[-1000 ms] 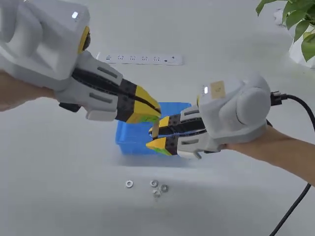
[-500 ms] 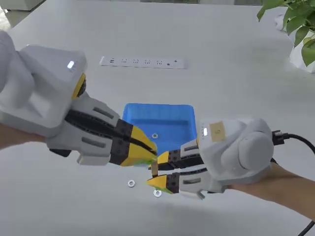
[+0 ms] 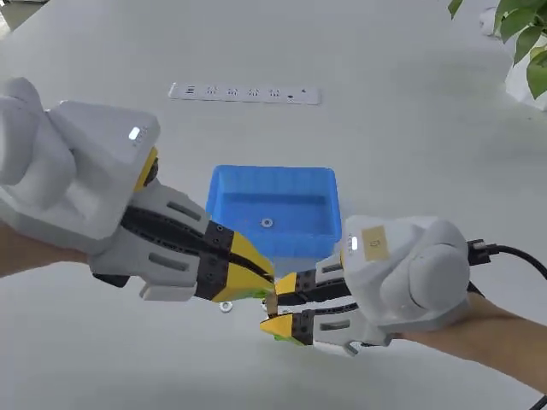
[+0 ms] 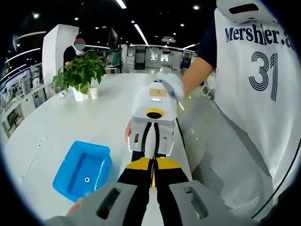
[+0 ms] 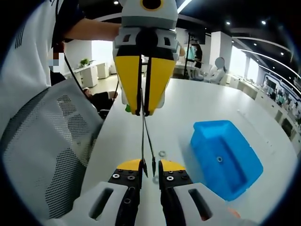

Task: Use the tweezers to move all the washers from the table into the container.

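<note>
At the left of the head view, the left gripper (image 3: 263, 278) has its fingers closed on the tweezers (image 5: 145, 136), which point toward the right gripper. Just below its fingertips, one loose washer (image 3: 225, 306) lies on the white counter (image 3: 410, 128). Behind it stands the blue container (image 3: 273, 173), with a second washer (image 3: 267, 224) on its floor. At the right, the right gripper (image 3: 278, 306) has its fingers a little apart around the tweezers' tips; I cannot tell whether they press them.
</note>
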